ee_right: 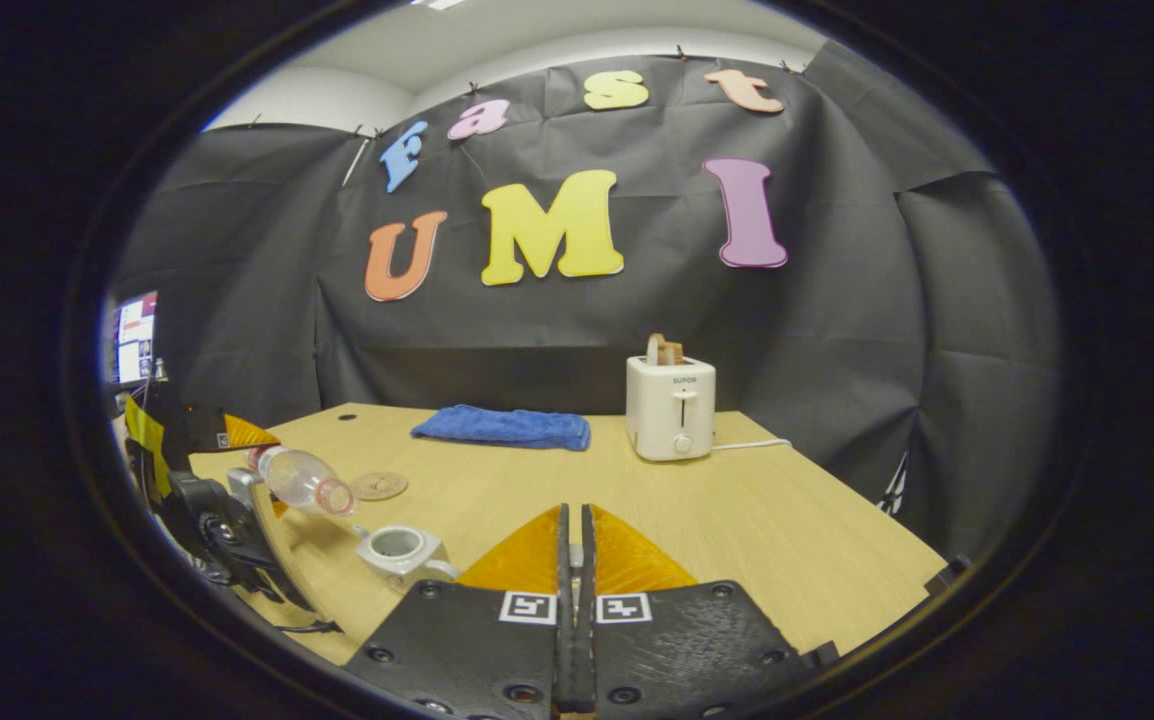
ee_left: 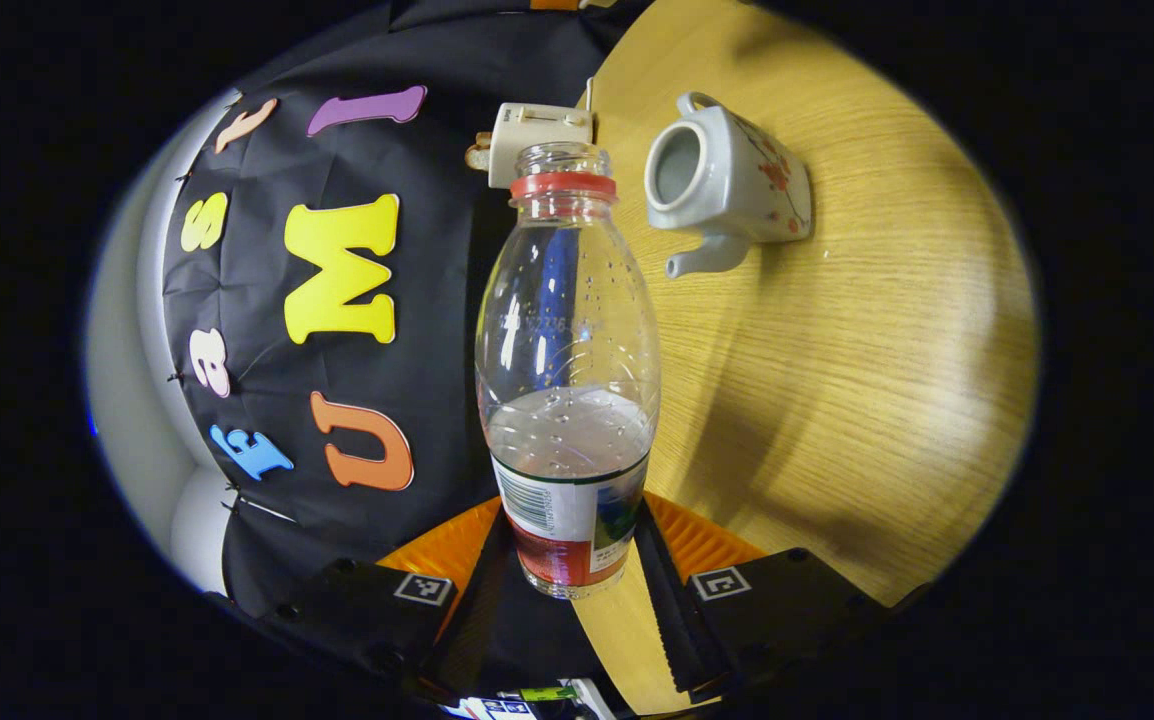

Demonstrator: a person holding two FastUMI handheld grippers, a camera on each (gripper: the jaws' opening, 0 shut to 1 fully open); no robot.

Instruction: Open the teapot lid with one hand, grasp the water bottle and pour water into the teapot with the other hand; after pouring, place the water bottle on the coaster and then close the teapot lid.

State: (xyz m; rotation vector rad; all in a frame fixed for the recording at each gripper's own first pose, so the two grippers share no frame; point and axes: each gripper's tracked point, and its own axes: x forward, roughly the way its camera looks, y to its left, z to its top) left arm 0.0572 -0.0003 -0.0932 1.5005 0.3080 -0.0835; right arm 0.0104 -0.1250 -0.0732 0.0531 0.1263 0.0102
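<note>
We hold the uncapped, part-full water bottle [ee_left: 567, 370] tipped beside the lidless teapot [ee_left: 727, 180] on the worktop [ee_left: 867, 380], left gripper [ee_left: 569, 590] jaws clamped low on its thin, squashable, likely slippery label band, right gripper [ee_right: 574, 600] jaws closed, seemingly on nothing.

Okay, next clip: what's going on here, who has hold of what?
The left hand-held gripper is shut on the uncapped water bottle, tipped toward the teapot, whose lid is off. The bottle is roughly half full; no stream of water is visible. In the right gripper view, the right hand-held gripper has its fingers together; the lid isn't visible there. The coaster lies bare on the table, near a blue cloth and toaster.
</note>
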